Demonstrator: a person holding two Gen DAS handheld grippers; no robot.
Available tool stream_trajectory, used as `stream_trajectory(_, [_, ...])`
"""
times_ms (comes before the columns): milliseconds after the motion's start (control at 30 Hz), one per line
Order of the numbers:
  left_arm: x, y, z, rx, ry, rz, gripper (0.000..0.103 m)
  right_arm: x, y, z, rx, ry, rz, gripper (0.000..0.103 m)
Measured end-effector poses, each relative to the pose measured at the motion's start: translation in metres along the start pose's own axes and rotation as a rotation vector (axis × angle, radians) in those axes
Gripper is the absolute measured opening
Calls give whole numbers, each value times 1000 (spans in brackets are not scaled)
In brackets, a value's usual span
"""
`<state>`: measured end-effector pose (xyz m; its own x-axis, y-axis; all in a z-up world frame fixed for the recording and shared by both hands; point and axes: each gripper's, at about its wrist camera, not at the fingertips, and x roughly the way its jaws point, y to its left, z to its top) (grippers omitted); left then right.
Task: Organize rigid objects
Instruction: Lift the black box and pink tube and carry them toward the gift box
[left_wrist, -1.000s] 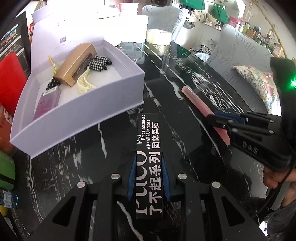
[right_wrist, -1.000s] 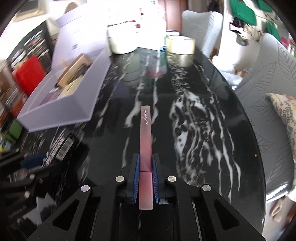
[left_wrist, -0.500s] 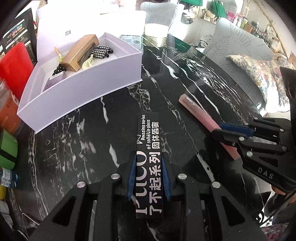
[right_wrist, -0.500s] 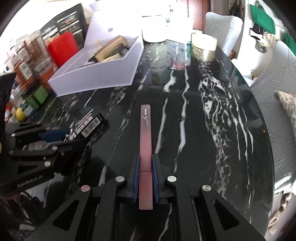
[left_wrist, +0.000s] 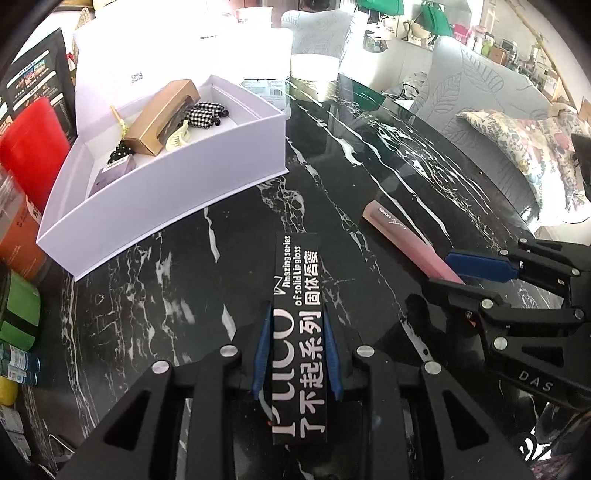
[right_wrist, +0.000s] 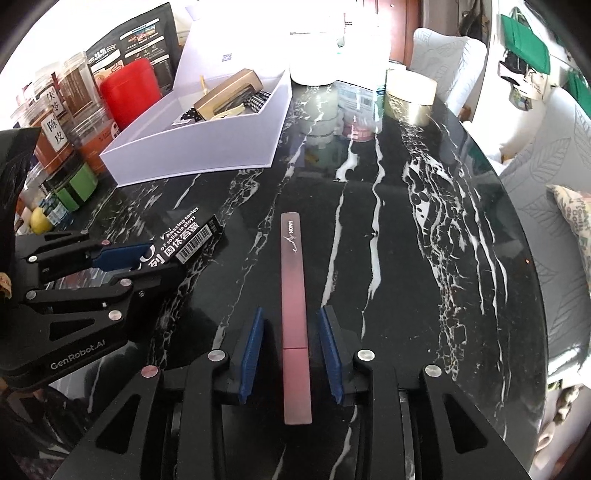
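**Between your blue pads: lip gloss box clamped, pink stick let go**

Nearest you, left gripper (left_wrist: 297, 354) is clamped on the black lip gloss box (left_wrist: 298, 295), long axis running straight away btwn the pads. Your right gripper (right_wrist: 290, 354) is opening; pink stick (right_wrist: 293, 295) lies flat on the black marble table (right_wrist: 424, 240) btwn the pads w/ gaps both sides, long axis pointing away, logo end far. Beyond, far left, sits the open white box (right_wrist: 207, 147) w/ a gold box (right_wrist: 225, 94) inside.
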<state>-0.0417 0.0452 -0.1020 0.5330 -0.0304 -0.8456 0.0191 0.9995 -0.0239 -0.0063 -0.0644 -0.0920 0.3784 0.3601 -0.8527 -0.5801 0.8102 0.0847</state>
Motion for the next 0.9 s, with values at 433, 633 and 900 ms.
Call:
stream_trajectory(433, [-4,2,-7,-28,-37,0,26,0,3,-1,-48,-17,-2,13])
stream_trajectory(633, [-10,6,-13,-52,-19,-4,26,-4,9,-1,-54,-25,14,13])
stream_trajectory(900, [-24,15,-26,-94,-25,-27,26,-9,20,-5,-69,-27,56,13])
